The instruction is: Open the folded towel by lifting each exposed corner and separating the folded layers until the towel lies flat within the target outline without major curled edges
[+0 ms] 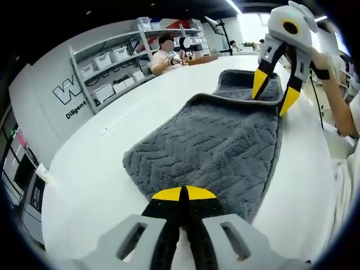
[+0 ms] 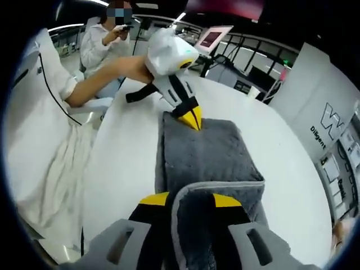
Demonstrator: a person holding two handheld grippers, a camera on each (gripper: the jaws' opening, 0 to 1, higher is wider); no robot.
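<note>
In the left gripper view, my left hand-held gripper [image 1: 183,194] rises from the bottom centre, its yellow-tipped jaws closed together at the near edge of the grey towel [image 1: 214,146]; I cannot tell whether any cloth is caught between them. The towel lies across the middle of the frame on the white tabletop [image 1: 101,169], one layer folded over another toward the upper right. There my right hand-held gripper [image 1: 274,91] comes down from the upper right with its jaws apart, tips at the far fold. On the grey wall at the upper left I read a large "W" and, below it, "Diligent"; the rest is cut off. Shelving [image 1: 112,67] with white bins stands beside it, and a seated person [image 1: 163,56] is at the far end of the tabletop. A sleeve [image 1: 343,174] fills the right edge.

In the right gripper view, my right hand-held gripper [image 2: 191,199] sits at the bottom centre, jaws spread either side of a raised towel [image 2: 216,157] fold that stands between them. The left hand-held gripper [image 2: 194,119] reaches in from the upper centre, tips together at the towel's far edge. At the right edge the wall again shows "W" and "Diligent". A person in white [image 2: 104,39] sits at the upper left, beyond the tabletop [image 2: 124,163].
</note>
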